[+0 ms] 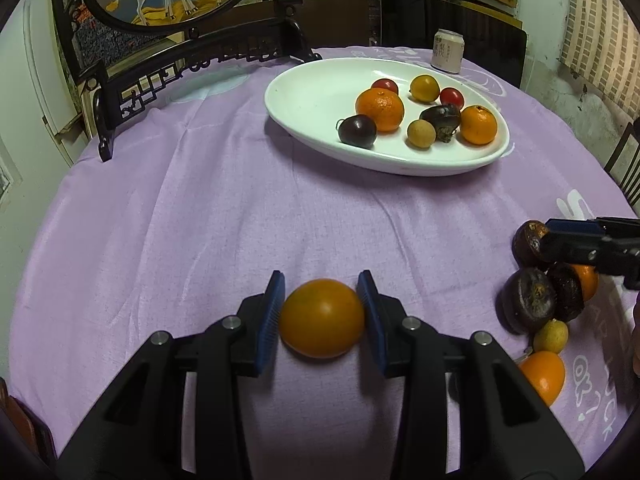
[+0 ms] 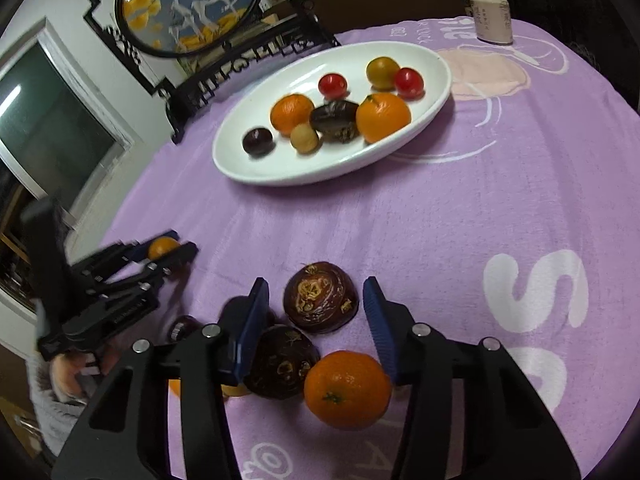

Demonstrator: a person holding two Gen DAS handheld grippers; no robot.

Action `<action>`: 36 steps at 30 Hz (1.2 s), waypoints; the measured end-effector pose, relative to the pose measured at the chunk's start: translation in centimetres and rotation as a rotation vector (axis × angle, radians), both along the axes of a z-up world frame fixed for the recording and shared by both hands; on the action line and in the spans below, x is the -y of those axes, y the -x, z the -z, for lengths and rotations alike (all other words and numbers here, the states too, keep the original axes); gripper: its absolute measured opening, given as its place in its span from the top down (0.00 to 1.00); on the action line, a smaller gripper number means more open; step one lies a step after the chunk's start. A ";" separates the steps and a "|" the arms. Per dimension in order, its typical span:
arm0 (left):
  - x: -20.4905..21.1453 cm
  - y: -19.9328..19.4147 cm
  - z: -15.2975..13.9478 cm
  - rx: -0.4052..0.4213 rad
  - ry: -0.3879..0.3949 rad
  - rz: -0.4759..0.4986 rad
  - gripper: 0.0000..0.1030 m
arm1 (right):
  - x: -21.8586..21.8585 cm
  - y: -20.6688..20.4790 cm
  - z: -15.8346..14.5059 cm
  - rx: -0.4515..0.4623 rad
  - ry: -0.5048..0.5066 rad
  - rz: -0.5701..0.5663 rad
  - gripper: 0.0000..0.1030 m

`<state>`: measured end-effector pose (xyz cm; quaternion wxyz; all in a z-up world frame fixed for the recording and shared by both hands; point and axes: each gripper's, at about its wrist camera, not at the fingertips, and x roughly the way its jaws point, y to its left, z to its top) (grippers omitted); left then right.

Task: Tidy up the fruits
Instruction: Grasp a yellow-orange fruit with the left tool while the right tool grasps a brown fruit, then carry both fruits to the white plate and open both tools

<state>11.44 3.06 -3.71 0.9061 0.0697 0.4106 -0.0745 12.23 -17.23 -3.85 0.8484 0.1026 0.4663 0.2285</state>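
My left gripper [image 1: 322, 312] is clamped on a yellow-orange fruit [image 1: 322, 318], both pads touching its sides, low over the purple cloth [image 1: 200, 200]. The white dish [image 1: 312, 100] lies toward one o'clock from it, its long axis running ten to four, with bare space at the ten o'clock end. My right gripper [image 2: 316, 312] has its jaws apart around a dark wrinkled fruit [image 2: 322, 302], pads not yet touching; a tangerine [image 2: 347, 390] sits at six o'clock of that fruit. From it the dish is at twelve o'clock. The left hand looks readier to deliver.
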 end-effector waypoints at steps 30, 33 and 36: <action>-1.3 0.6 -0.1 -0.011 0.064 -0.013 0.63 | 1.4 0.4 0.5 0.141 0.314 0.142 0.61; -1.1 0.6 -0.1 -0.001 0.052 -0.016 0.63 | 1.9 0.5 0.0 0.153 0.272 0.159 0.61; -1.2 0.6 -0.3 0.011 0.052 -0.024 0.63 | 2.4 0.6 -0.6 0.172 0.244 0.181 0.61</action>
